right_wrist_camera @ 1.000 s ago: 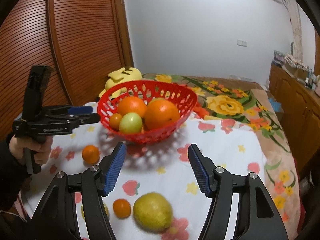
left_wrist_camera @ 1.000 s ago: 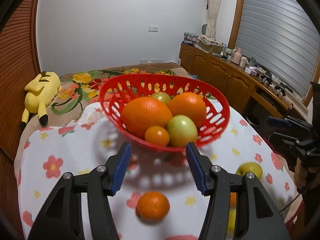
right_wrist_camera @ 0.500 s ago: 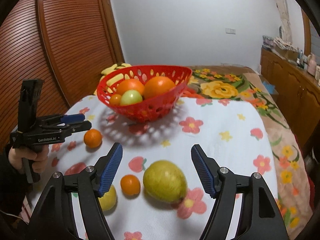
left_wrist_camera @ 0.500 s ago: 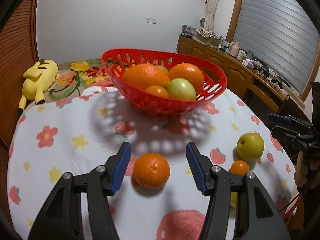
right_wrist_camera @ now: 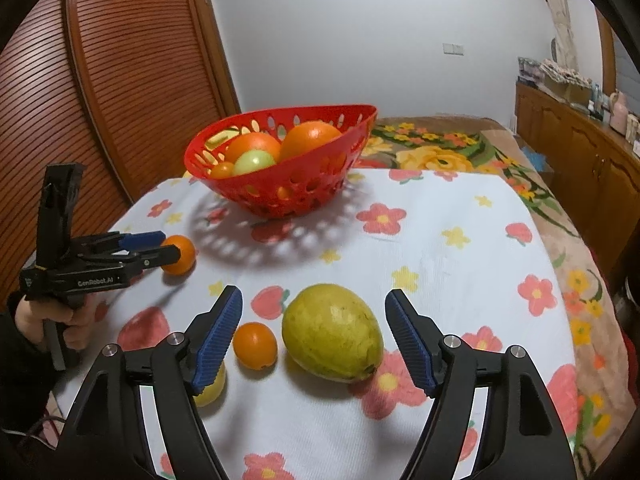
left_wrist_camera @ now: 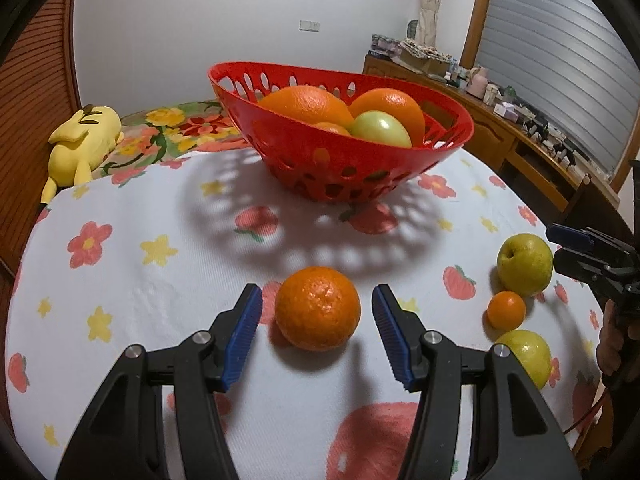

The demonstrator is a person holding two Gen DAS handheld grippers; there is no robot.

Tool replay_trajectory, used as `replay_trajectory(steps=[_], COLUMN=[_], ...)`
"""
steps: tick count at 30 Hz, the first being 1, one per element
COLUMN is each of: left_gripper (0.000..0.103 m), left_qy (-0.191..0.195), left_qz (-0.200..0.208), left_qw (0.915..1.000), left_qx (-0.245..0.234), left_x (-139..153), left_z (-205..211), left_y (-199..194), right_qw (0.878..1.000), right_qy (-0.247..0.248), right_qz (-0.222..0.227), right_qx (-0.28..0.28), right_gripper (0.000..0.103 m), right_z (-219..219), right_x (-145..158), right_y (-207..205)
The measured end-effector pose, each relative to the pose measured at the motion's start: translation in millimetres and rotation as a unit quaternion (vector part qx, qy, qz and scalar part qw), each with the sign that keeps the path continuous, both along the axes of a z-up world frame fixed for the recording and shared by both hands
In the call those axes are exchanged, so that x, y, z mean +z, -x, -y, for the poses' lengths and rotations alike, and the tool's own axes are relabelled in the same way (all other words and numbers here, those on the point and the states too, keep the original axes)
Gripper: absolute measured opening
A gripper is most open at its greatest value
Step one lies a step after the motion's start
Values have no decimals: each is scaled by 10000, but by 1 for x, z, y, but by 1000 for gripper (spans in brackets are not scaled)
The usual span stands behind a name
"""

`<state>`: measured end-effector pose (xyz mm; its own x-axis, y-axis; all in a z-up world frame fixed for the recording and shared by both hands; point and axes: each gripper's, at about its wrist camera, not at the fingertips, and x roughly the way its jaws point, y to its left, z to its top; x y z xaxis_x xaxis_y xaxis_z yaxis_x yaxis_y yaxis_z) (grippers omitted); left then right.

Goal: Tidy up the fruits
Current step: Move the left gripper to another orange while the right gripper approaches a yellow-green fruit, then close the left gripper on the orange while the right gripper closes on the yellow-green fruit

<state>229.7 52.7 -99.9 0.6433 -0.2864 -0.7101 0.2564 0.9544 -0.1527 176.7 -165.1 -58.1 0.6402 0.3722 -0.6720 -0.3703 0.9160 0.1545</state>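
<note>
i judge the orange (left_wrist_camera: pixel 317 308), between my parted left gripper (left_wrist_camera: pixel 317 330) pads, firm, rollable: grip its widest middle; right gripper (right_wrist_camera: pixel 313 338) opening around the yellow-green fruit (right_wrist_camera: pixel 332 332).

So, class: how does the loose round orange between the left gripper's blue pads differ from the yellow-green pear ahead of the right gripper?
The round orange is bright orange and spherical; the yellow-green pear is duller, egg-shaped and looks bigger. Both lie on the flowered cloth, ungripped.

Bright overhead indoor light, crisp dappled basket (left_wrist_camera: pixel 340 152) shadow, fisheye-curved dark corners, mostly sharp.
</note>
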Motion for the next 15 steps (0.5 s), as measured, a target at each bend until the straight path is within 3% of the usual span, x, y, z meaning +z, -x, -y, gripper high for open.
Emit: replay_trajectory(steps=[15], left_gripper=[56], left_qy=[-62], left_qz=[-104], left_qw=[9999], left_qx=[-54], left_x=[-8], left_z=[3], left_y=[-4], right_qw=[9995], right_qy=[196], right_qz=[-257], right_qx=[21], right_gripper=[77], right_z=[1], right_x=[-24], right_y=[0])
